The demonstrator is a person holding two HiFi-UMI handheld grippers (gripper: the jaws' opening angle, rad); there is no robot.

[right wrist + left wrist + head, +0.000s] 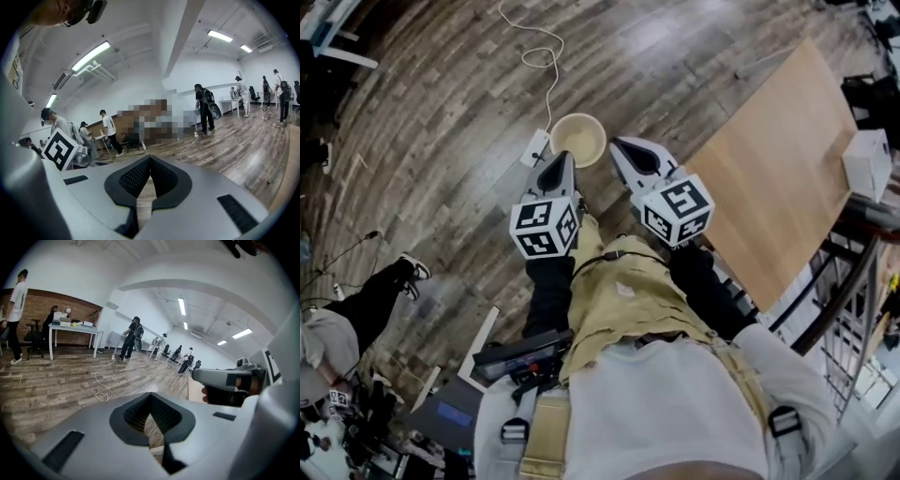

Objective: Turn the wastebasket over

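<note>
- Wood-plank floor (pixel 441 122) carries the wastebasket (pixel 577 139), a round cream bin that seems to stand mouth up. It sits just ahead of the person, between the two gripper tips in the head view, and is not yet turned over.
- The left gripper (pixel 565 157) has its jaws pressed together on nothing, its tip close to the bin's near-left rim; whether it touches I cannot tell. The right gripper (pixel 619 145) is likewise closed and empty, its tip just beside the right rim.
- With both pairs of jaws closed, neither can pinch the rim. A shove from closed tips would likely skid the light bin across the smooth planks, or tip it onto its side to roll away.
- Both gripper views look out across the room and show no bin, so a grab at the rim has only the head view to aim by and could miss.
- A white power strip (pixel 534 148) lies right against or just beside the bin's left side, and its white cable (pixel 546 56) loops away. A bin turned over that way could land on the strip and sit tilted, or drag the cable.
- The wooden table (pixel 778 159) stands near on the right, where a wide swing of the right gripper could clip its edge.
</note>
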